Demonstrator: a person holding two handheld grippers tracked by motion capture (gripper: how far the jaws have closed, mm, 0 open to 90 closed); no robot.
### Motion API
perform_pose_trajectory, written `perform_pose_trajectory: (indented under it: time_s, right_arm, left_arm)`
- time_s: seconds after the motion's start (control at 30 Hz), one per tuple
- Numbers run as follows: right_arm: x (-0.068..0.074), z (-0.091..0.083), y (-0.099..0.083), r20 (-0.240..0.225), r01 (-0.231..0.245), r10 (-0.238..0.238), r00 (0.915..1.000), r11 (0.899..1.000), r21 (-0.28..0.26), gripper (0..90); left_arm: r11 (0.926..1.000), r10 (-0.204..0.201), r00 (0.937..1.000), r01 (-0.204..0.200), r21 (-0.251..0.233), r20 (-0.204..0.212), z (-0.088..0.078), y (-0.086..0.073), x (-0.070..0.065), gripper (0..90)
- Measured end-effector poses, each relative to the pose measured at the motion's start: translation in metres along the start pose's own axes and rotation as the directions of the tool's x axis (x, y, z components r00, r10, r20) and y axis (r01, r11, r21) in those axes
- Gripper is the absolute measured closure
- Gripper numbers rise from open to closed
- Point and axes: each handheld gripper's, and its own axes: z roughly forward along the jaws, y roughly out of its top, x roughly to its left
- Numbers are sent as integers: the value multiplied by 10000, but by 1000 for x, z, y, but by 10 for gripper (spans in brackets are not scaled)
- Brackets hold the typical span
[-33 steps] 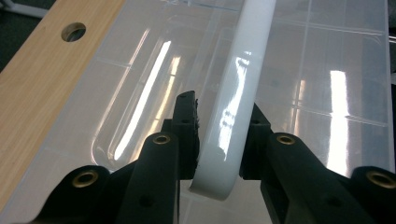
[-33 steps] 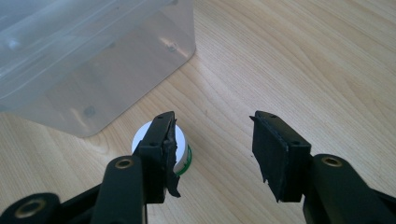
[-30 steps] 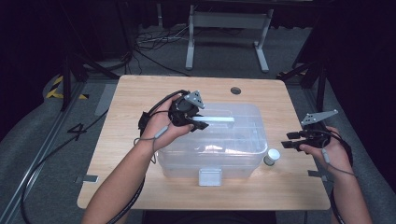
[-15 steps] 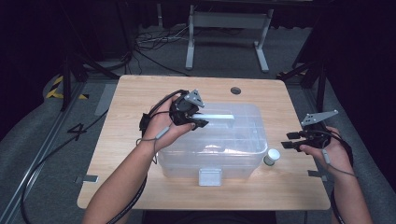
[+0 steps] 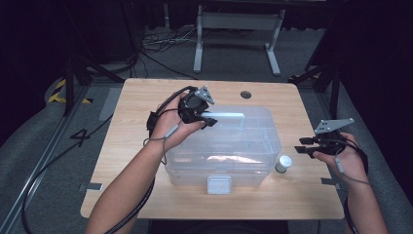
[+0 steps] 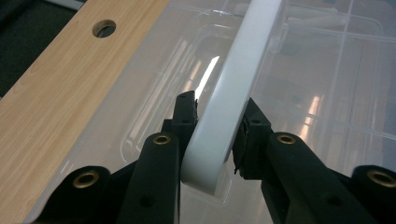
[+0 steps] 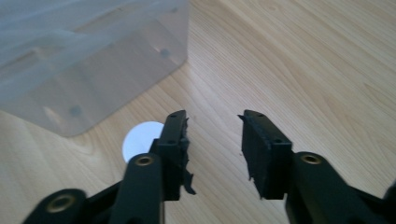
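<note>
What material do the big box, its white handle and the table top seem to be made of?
Box: clear, glossy plastic; the table shows through its walls.
White handle: opaque, smooth plastic with a soft sheen.
Table: light wood or wood-look laminate, matte, with visible grain.

A black "4" on the floor left of the table.

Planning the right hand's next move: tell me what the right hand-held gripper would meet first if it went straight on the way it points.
Probably the small white-capped jar by the clear bin. The right hand-held gripper, jaws empty and just closing, points toward it, though the right gripper view shows it slightly left of the jaws, so it might pass onto bare table.
</note>
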Motion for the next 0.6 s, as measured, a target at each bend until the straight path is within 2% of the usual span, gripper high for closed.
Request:
perform_pose_trajectory:
  time_s: [0.1,0.17,0.23,0.47,0.6]
  right_arm:
    - [2,-2,-1,-485,-8,-6,9988,9995,-303,700]
    - [3,-3,-1,-528,-10,-11,9986,9992,-391,720]
    - [7,-6,-2,-643,-21,-20,9979,9979,-651,789]
    - [15,-11,1,-832,83,-160,9964,9958,-917,851]
    - [17,-13,2,-1265,-260,126,9919,9941,-1050,890]
  left_arm:
    - [10000,-12,10000,12,-22,69,-1,2,5,736]
    - [10000,-72,9999,72,-38,110,-1,3,6,735]
    - [9998,-144,9998,145,-101,153,-1,5,11,734]
    - [9993,-326,9993,328,-150,160,-2,9,18,730]
    - [9987,-488,9988,489,-107,86,-2,13,23,726]
